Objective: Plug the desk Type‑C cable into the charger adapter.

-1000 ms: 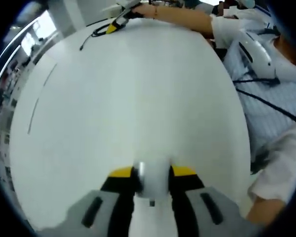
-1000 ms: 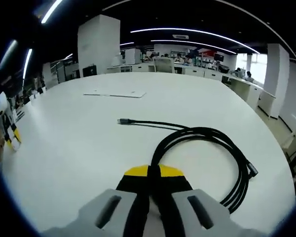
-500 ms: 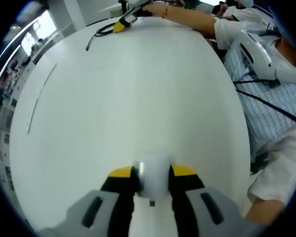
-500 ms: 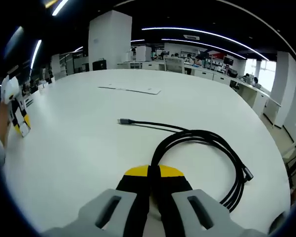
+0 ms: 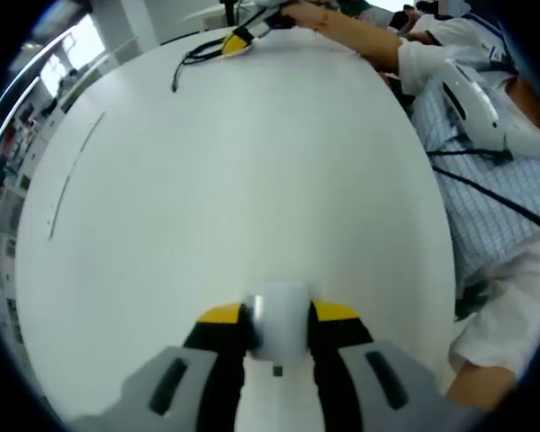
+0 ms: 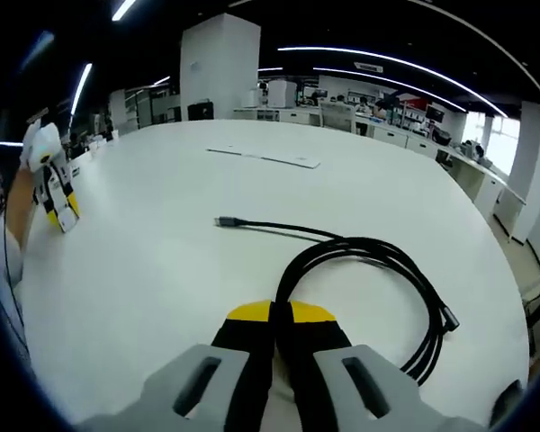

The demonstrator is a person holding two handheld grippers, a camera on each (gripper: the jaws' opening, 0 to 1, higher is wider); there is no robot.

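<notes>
The step in hand is judged to be the bringing together of plug and adapter, with both parts already gripped. In the left gripper view, the left gripper [image 5: 279, 315] at the bottom centre is clamped on a small white box-shaped charger adapter [image 5: 280, 326], held between its yellow-tipped black jaws above the white table [image 5: 234, 180]. In the right gripper view, the right gripper [image 6: 282, 315] at the bottom centre is closed on a loosely coiled black Type-C cable [image 6: 378, 270], gripped where the loop meets the jaws; the coil lies on the table at centre right, one metal-tipped plug [image 6: 223, 220] is stretched out towards centre left, and the other end rests at the right of the coil. The two grippers are seen well apart: the right one appears at the top of the left gripper view with the cable beside it, and the left one [image 6: 56, 202] appears at the far left of the right gripper view. The next move is judged to call for a plug end to be brought to the adapter's port and lined up squarely; the grip sits on the loop rather than at a plug, so a re-grip may be needed. The tabletop is broad, round-edged and glossy white, with a flat white sheet [image 6: 265, 157] lying on it at upper centre. An open office with pillars, desks and strip lights is seen beyond.
</notes>
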